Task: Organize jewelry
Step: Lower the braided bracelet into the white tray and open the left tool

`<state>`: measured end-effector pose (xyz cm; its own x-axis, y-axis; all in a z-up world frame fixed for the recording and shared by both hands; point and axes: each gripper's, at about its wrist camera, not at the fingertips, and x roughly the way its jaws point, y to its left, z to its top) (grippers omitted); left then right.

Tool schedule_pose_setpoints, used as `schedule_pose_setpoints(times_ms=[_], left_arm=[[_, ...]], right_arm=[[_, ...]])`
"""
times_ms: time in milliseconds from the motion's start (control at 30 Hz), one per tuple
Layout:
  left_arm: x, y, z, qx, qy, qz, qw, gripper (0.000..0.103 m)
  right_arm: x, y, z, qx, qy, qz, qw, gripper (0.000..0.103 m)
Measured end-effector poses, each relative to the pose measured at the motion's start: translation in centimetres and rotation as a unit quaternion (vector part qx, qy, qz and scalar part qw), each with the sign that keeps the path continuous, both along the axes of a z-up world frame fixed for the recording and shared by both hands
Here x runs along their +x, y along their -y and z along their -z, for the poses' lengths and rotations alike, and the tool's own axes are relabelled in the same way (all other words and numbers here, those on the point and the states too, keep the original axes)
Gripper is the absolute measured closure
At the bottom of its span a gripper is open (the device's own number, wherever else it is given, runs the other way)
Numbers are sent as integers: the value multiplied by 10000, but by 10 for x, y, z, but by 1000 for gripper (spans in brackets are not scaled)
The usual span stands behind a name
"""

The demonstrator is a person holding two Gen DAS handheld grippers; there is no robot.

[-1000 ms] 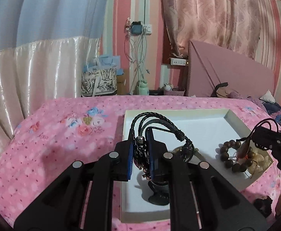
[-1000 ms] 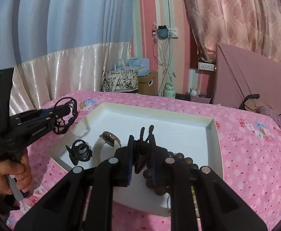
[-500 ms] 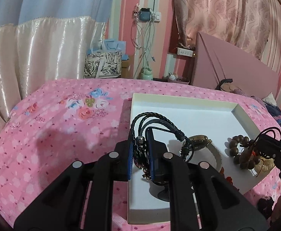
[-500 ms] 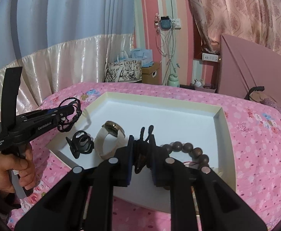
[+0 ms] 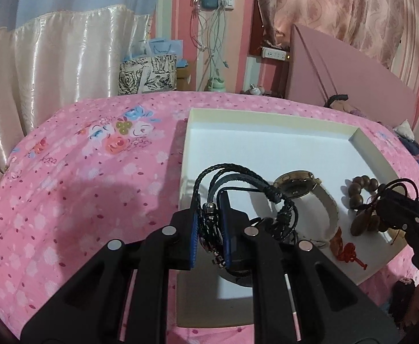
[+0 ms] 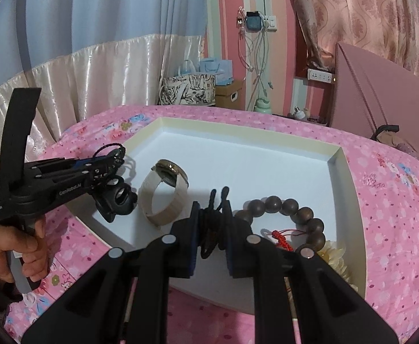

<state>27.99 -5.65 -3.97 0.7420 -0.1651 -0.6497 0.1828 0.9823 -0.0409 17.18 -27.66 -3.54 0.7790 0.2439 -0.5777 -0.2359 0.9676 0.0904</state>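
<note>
While over the white tray [image 5: 269, 114] — left gripper [image 5: 209, 223] clamped on black braided bracelet [image 5: 238, 173], right gripper [image 6: 211, 229] on dark cord [image 6: 209, 229] (beaded).

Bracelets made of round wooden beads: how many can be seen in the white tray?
1. The wooden bead bracelet lies at the right side of the white tray, beside the watch. More could hide behind the grippers.

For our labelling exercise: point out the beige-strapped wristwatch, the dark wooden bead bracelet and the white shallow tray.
Beige-strapped wristwatch [image 6: 163, 200], right wrist view, on its strap.
Dark wooden bead bracelet [image 6: 291, 205], right wrist view, on a top bead.
White shallow tray [image 6: 246, 129], right wrist view, on its far rim.
</note>
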Motion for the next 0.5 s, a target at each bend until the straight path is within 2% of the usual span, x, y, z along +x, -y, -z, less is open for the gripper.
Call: schedule_pose_setpoints(times_ms=[133, 500], left_arm=[[3, -4, 2, -78, -101, -35, 9999, 91], [4, -6, 2, -76, -58, 19, 10000, 91]], right_arm=[[1, 1, 1, 48, -28, 8, 10000, 88], [1, 1, 4, 30, -37, 25, 10000, 87]])
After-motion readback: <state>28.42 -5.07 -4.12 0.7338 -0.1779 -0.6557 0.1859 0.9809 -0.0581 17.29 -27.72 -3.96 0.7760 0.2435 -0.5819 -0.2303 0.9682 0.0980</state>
